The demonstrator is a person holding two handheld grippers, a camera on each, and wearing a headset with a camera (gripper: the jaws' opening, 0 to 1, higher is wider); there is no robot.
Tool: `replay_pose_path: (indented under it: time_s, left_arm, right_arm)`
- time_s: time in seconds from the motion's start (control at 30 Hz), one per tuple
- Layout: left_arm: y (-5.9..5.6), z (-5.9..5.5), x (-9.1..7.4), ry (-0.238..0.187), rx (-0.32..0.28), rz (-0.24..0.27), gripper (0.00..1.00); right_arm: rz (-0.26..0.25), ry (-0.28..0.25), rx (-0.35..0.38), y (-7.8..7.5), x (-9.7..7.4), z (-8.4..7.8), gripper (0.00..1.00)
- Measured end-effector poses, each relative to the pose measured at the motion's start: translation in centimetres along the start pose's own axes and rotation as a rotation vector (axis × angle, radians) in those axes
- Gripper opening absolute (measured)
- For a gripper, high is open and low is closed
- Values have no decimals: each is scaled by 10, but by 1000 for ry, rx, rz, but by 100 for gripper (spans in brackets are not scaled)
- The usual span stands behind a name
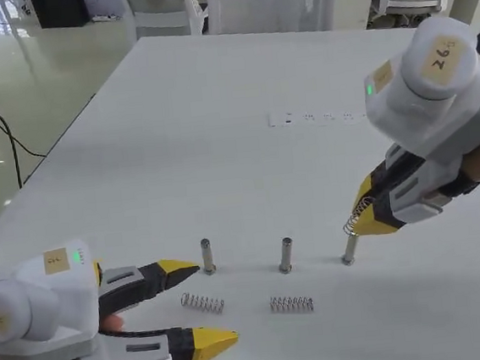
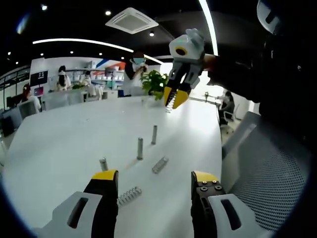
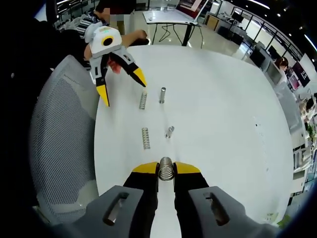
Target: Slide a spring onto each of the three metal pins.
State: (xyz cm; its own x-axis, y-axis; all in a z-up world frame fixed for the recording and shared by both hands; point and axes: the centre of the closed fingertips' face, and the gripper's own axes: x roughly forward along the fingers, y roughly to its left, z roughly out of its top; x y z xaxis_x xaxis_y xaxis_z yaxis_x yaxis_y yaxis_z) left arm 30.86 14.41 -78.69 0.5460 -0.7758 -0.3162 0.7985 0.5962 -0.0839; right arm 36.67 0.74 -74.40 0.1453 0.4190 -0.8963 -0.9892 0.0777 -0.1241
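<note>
Head view: no pin wears a spring yet, so all three fittings look left to do. Three pins stand upright in a row on the white surface (image 1: 218, 131): left pin (image 1: 206, 256), middle pin (image 1: 285, 255), right pin (image 1: 349, 248). Two springs lie flat at 6 o'clock of the row, one (image 1: 202, 302) below the left pin and one (image 1: 292, 303) below the middle pin. The third spring (image 1: 358, 214) is clamped in the right gripper (image 1: 364, 217), tilted just at 12 o'clock of the right pin; the first fitting seems in hand. The left gripper (image 1: 217, 303) waits at 7 o'clock, jaws spread, grasping nothing.

Left gripper view: three pins and two loose springs lie ahead. The right gripper with its spring is at 12 o'clock.

Right gripper view: the clamped spring shows end-on at 6 o'clock. Two pins and two loose springs can be counted beyond it, with the left gripper at 11 o'clock.
</note>
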Motion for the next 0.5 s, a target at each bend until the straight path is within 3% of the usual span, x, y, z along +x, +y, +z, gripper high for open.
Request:
replay_pose_path:
  time_s: [0.27,0.5]
  left_arm:
    - [11,-1,-10,-8,-19,59,61]
    - [13,-1,-12,-9,-21,77,65]
  right_arm:
    - [-11,59,-10,-12,6,-11,8]
    - [8,105,1,-24,21,-19,8]
